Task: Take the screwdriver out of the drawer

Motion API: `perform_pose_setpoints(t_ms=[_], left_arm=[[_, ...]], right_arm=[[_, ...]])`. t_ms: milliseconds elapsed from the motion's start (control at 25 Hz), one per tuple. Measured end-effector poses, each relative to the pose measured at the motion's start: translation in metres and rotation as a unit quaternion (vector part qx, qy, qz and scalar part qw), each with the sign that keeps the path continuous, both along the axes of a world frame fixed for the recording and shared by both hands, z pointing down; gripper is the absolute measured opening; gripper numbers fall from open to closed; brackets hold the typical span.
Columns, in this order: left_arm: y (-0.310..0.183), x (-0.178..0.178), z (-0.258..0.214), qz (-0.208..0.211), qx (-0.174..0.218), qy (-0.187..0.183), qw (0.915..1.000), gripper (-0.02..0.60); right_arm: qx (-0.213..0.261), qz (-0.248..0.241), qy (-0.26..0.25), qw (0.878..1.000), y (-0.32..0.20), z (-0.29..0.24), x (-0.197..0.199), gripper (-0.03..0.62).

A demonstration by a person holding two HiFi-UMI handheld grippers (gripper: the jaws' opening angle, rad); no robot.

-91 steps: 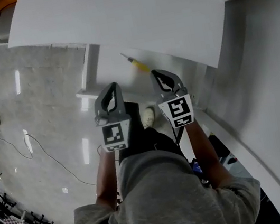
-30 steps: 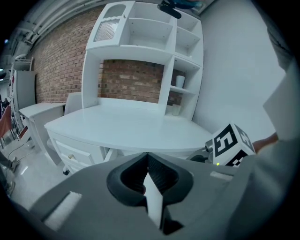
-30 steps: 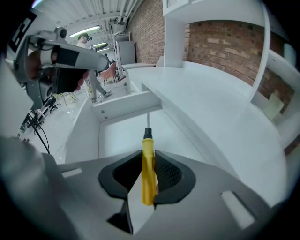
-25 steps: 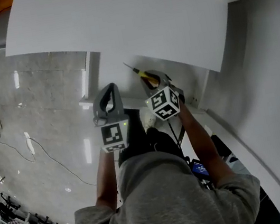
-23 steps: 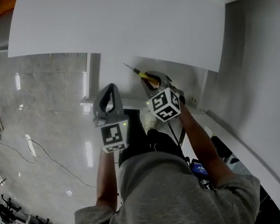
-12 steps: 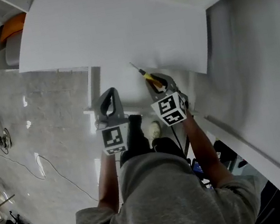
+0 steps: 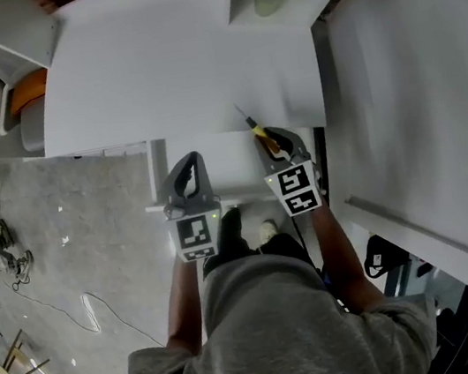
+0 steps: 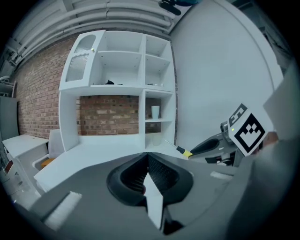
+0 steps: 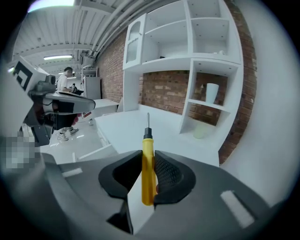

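Note:
A screwdriver [image 9: 147,154] with a yellow handle, black collar and thin metal shaft is clamped by its handle in my right gripper [image 9: 149,161], shaft pointing forward. In the head view the screwdriver [image 7: 258,130] pokes out of the right gripper [image 7: 269,141] at the front edge of the white counter, above the open white drawer [image 7: 221,161]. My left gripper [image 7: 192,167] hovers beside it on the left, shut with nothing between its jaws. The left gripper view shows its closed jaws [image 8: 146,161] and the screwdriver [image 8: 182,150] to the right.
A white counter [image 7: 177,66] stretches ahead, with a white shelf unit [image 7: 268,1] holding a pale cup at its back right. An orange thing in a grey bin [image 7: 21,98] stands at the left. A white wall panel [image 7: 396,90] closes the right side. A cable lies on the grey floor [image 7: 85,306].
Both grippers have risen, the right one carrying the screwdriver from the drawer up to the counter's edge. The right gripper has rolled level. More of the counter and shelves shows now.

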State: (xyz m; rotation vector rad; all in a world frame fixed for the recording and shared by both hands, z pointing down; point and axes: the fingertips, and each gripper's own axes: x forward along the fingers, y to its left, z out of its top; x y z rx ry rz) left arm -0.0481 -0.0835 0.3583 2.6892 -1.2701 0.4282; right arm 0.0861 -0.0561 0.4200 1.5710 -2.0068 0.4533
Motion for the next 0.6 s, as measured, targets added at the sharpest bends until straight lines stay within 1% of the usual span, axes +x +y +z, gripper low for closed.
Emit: perform_pose_setpoints(t_ms=[320, 600], left_arm=[[0.006, 0.033, -0.028, 0.044, 0.021, 0.007, 0.9988, 0.012], [0.014, 0.066, -0.051, 0.094, 0.043, 0.015, 0.9945, 0.012]], right_arm=[[0.042, 0.072, -0.008, 0.996, 0.018, -0.045, 0.040, 0.084], [0.082, 0.133, -0.024, 0.987, 0.035, -0.077, 0.066, 0.084]])
